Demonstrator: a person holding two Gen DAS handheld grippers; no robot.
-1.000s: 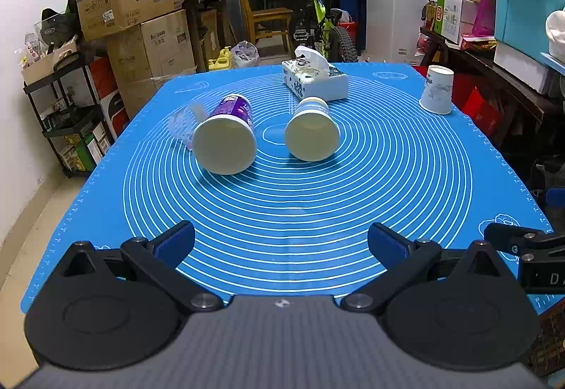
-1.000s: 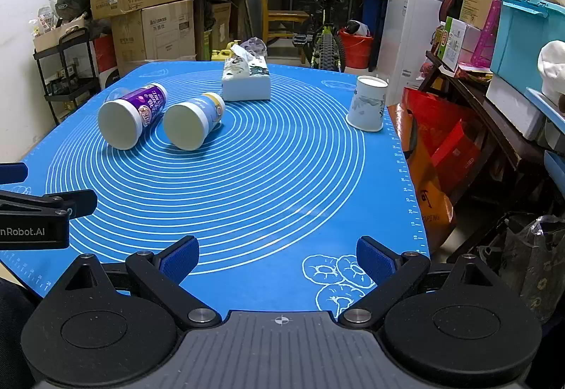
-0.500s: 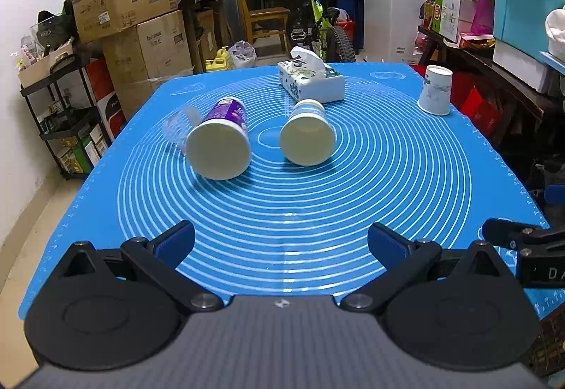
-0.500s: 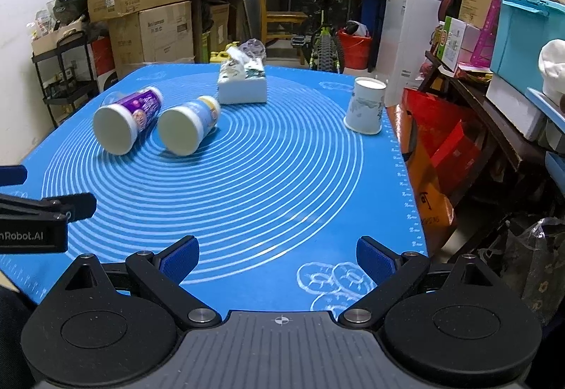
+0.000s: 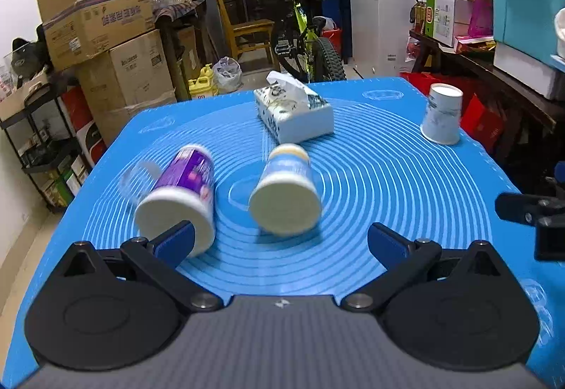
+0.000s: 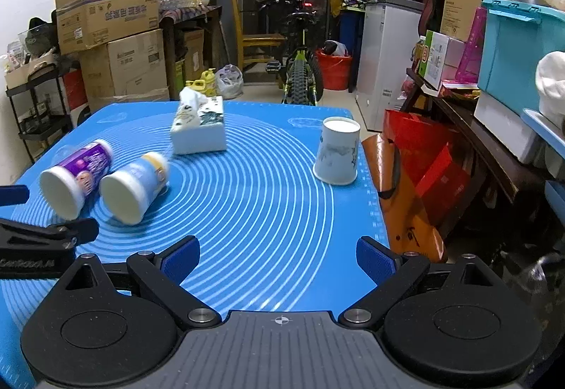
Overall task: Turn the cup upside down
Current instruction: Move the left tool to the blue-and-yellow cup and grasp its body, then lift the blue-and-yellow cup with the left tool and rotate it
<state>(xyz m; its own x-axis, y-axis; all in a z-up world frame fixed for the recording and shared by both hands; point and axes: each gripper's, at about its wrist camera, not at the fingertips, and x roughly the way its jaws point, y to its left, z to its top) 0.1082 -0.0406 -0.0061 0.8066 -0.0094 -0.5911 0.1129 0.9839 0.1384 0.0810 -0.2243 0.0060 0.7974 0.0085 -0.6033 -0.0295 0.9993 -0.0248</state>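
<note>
A white paper cup stands at the far right of the blue mat, with its wide end on the mat and its narrow end up; it also shows in the right wrist view. My left gripper is open and empty, low over the mat just short of two lying tubs. My right gripper is open and empty near the mat's front right part, well short of the cup. Each gripper's side shows at the edge of the other's view.
A purple tub and a light blue tub lie on their sides at mid mat. A tissue box stands behind them. The mat's right edge drops to red bags and a cluttered bench. Boxes and a bicycle stand beyond.
Both grippers have moved forward over the mat. The tubs now lie much closer to my left gripper, and the cup closer to my right. Both grippers stay open.
</note>
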